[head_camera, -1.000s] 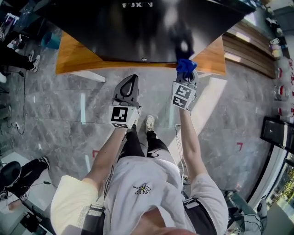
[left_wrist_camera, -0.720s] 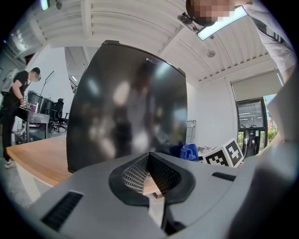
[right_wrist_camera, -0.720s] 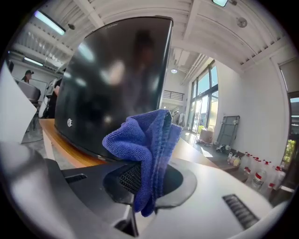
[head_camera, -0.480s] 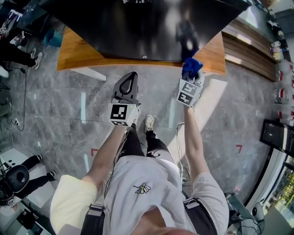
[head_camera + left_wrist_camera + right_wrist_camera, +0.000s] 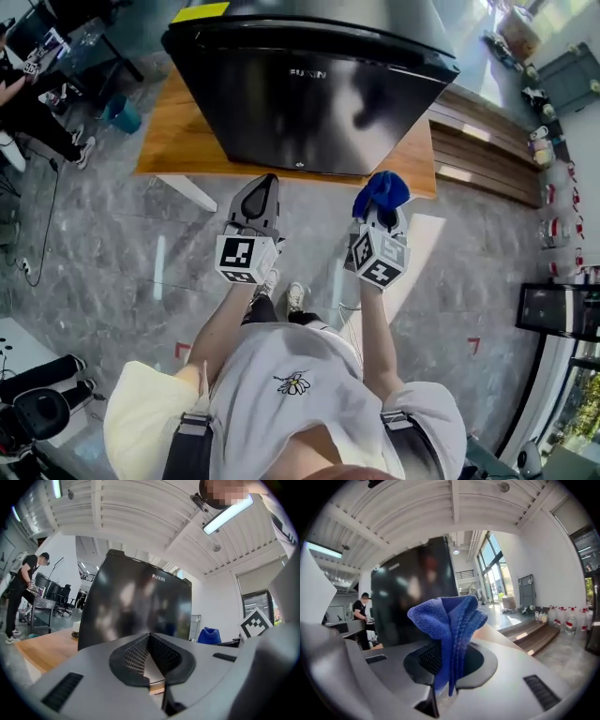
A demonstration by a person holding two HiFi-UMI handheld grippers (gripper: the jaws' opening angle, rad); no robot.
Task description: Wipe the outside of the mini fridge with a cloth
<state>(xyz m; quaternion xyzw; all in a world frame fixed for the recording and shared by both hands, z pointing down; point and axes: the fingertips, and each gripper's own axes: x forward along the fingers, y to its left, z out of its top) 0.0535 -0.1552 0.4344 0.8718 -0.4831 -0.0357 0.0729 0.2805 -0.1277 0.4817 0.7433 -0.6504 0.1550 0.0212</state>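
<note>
Blue cloth point(image 5: 449, 616), soft and light, is bunching from the right gripper point(image 5: 447, 667), whose jaws are clamping its folded middle, close before the glossy fridge point(image 5: 309, 94). The left gripper point(image 5: 150, 646) is hanging closed on nothing. Such limp fabric likely needs that deep pinch.

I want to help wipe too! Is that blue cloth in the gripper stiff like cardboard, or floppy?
Probably floppy: the blue cloth bunches into soft folds where the right gripper pinches it. It is likely light, since that one pinch holds it all up. Its fuzzy weave should grip rather than slip.
</note>
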